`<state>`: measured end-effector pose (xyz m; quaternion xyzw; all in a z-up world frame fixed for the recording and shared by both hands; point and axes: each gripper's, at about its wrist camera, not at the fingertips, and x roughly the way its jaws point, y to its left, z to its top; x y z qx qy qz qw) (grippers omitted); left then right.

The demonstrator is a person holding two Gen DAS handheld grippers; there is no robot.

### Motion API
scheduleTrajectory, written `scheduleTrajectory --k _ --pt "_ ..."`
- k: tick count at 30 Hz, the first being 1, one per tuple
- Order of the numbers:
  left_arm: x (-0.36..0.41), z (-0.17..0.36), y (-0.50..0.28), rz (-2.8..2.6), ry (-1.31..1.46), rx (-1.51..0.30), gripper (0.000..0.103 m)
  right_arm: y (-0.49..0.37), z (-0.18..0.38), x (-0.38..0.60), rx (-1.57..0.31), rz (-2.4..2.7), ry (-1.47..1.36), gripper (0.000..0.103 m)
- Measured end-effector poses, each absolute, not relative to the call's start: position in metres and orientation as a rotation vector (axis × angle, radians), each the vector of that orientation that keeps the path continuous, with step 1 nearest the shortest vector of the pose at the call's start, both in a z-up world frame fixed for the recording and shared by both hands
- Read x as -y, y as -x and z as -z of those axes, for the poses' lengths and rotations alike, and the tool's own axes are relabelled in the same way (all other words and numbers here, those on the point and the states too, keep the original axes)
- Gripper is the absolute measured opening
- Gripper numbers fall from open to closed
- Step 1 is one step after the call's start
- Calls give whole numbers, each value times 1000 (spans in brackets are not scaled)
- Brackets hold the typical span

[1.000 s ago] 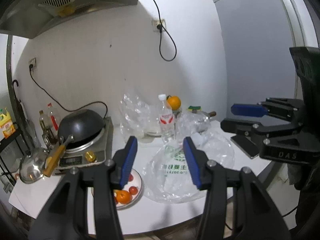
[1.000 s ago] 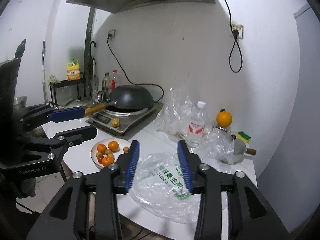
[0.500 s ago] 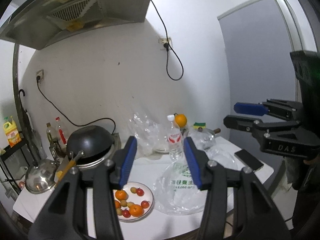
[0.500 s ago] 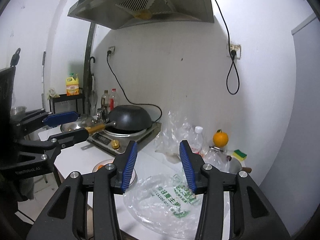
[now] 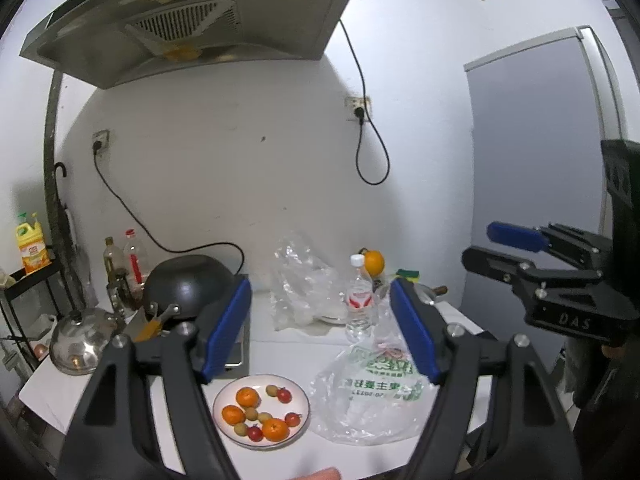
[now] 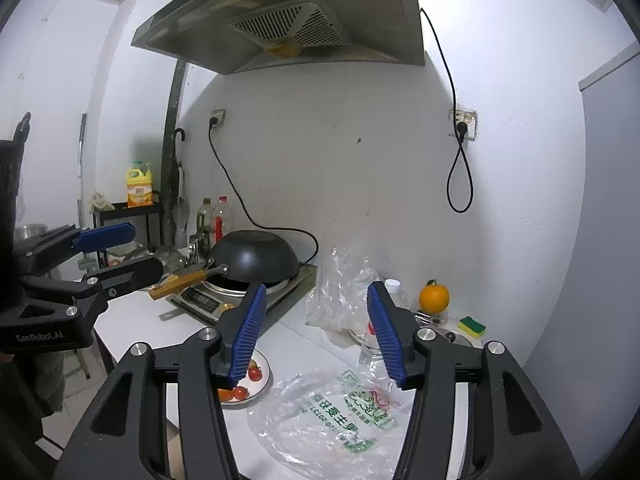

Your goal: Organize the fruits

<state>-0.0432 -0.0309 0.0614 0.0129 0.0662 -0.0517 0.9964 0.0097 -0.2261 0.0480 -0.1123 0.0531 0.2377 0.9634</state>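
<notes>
A white plate near the counter's front edge holds small oranges, red cherry tomatoes and small green fruits. To its right lies a clear plastic bag with green print. In the right wrist view the plate is partly hidden by a finger and the bag lies below. A larger orange sits at the back right. My left gripper is open and empty, high above the counter. My right gripper is open and empty too.
A black wok sits on an induction cooker at the left, beside a steel lid. A water bottle, crumpled clear bags, a pot with a sponge and oil bottles stand along the wall. A range hood hangs overhead.
Both grippers have risen and pulled back from the counter, so more of the plate, the wall and the range hood shows. Both stay open.
</notes>
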Motion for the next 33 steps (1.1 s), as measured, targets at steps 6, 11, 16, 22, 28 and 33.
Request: scheduleTrajectory --k 6,11,16,22,28,33 --pt "23 -67 44 46 24 -160 83 -9 -52 225 -115 -461 206 68" --pt "19 -66 43 13 36 -182 83 -10 -57 227 -122 -428 180 77" --pt "19 -67 47 -10 29 -157 83 -11 -62 230 -116 -405 157 77" --pt "18 -68 48 -18 23 -146 83 -9 -63 233 -110 -395 145 77" --pt "17 -67 45 -27 23 -149 83 -10 -65 233 -105 -398 135 77" --pt "16 -66 44 -27 25 -151 83 -13 -65 233 -109 -397 143 77"
